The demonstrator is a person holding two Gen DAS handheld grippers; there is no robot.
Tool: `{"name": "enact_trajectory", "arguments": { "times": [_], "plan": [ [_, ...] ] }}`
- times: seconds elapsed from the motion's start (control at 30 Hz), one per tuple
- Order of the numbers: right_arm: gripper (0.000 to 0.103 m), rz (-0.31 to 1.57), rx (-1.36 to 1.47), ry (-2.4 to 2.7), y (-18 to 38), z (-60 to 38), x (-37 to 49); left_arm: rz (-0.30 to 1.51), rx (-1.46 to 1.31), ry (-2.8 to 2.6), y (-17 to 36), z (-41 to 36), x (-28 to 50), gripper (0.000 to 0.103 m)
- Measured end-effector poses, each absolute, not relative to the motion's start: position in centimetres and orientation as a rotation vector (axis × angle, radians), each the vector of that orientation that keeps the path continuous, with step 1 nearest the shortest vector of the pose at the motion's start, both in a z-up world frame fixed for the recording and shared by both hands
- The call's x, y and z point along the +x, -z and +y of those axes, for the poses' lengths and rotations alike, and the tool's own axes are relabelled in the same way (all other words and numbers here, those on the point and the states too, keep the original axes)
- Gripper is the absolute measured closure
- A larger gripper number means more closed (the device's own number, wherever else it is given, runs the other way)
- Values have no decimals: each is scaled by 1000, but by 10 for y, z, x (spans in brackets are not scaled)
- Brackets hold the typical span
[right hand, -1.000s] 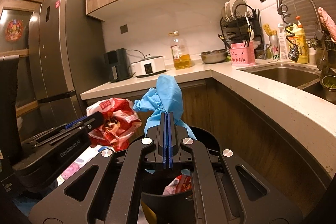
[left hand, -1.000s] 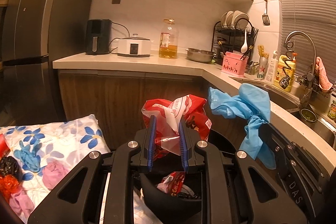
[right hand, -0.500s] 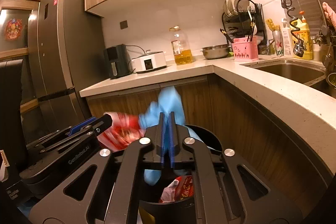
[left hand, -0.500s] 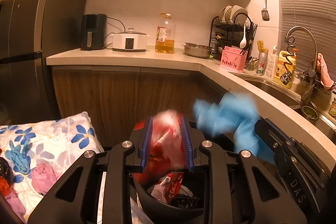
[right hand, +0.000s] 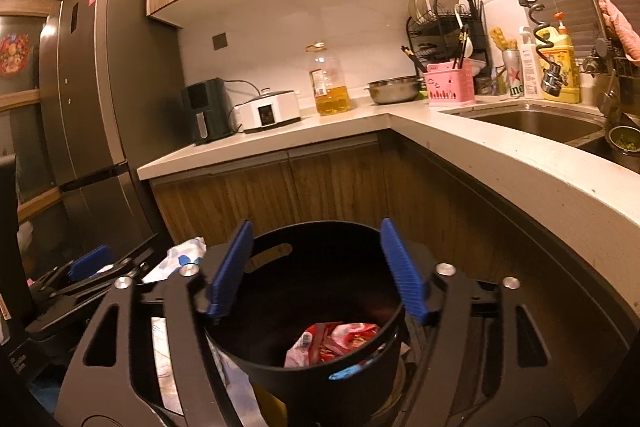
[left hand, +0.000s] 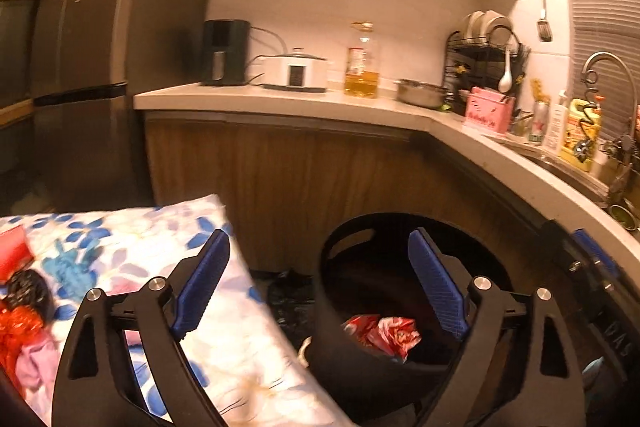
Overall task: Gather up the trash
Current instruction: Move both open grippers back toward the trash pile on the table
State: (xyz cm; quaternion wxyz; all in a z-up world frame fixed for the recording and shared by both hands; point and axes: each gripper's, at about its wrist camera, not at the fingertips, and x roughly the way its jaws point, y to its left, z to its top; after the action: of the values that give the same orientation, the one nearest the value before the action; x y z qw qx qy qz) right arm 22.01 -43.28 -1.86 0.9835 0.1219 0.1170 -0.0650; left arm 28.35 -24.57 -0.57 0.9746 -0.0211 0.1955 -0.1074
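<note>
Now both of your grippers hang over the black bin (right hand: 320,343), which stands on the floor in the corner of the wooden kitchen cabinets (right hand: 336,183). Your left gripper (left hand: 320,287) has its blue pads spreading apart with nothing between them; its left finger sits over the near edge of the flowered cloth (left hand: 224,339) and its right finger over the bin's opening. Your right gripper (right hand: 320,267) is likewise opening, its jaws wide and empty, framing the bin's far rim.

Inside the bin lies a crumpled red and white wrapper (right hand: 336,343), low against the near wall. A scrap of blue (right hand: 346,373) shows at the bin's near rim in the right wrist view; you cannot tell from there whether it is inside or draped over the edge.

To the left, on the flowered cloth, more trash waits: a blue glove (left hand: 64,267), a black crumpled bag (left hand: 28,287), a red crumpled piece (left hand: 16,327) and a pink piece (left hand: 34,361), all close together near the left edge.
</note>
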Motion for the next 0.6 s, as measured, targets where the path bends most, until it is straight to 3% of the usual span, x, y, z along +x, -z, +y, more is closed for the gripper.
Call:
{"name": "enact_trajectory", "arguments": {
  "times": [0.27,0.6],
  "plan": [
    [19,212,207,138,14,-410,197,390,-42,151,7,-220,258,8],
    [18,197,179,138,13,-383,170,381,-62,58,12,-176,220,8]
  ]
}}
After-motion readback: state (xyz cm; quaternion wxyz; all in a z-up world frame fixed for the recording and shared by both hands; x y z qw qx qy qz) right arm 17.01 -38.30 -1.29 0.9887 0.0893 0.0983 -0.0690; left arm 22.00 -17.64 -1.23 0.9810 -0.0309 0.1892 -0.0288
